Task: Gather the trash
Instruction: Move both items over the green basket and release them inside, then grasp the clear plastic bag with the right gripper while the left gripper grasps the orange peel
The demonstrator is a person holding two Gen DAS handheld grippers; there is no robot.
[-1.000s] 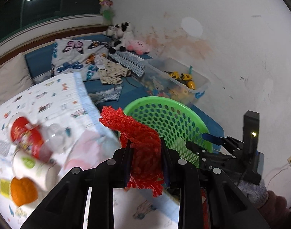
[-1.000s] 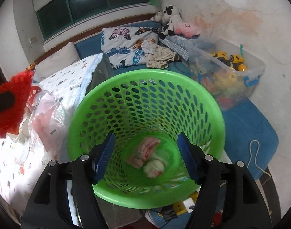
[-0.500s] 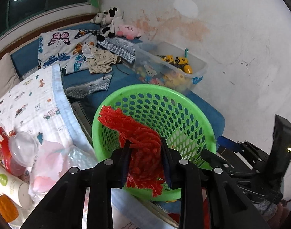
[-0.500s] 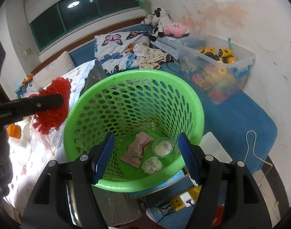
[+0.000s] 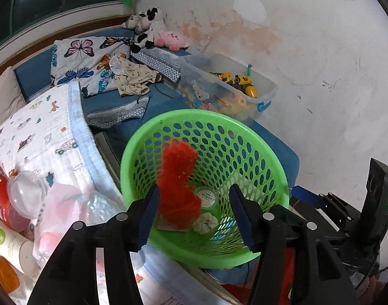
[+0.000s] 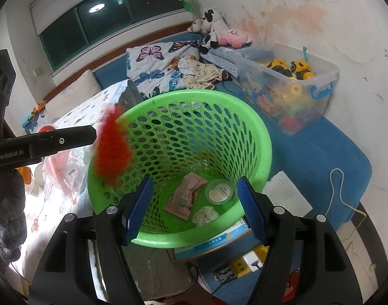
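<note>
Left gripper [image 5: 194, 212] jaws spread above the green basket [image 5: 266, 152], so the red mesh bag [image 5: 180, 180], blurred at frame centre, seems to be dropping inside. Right gripper [image 6: 195, 209] jaws are spread, empty.

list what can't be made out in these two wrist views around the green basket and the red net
- Red mesh net: motion-blurred in both views; whether it touches the green basket is unclear.
- Pink packet: print too small in the right wrist view; mostly hidden behind the net in the left.
- Round lid: label unreadable.
- Left gripper: jaws wide; only its side shows in the right view.
- Right gripper: what is under the basket is blocked.
</note>
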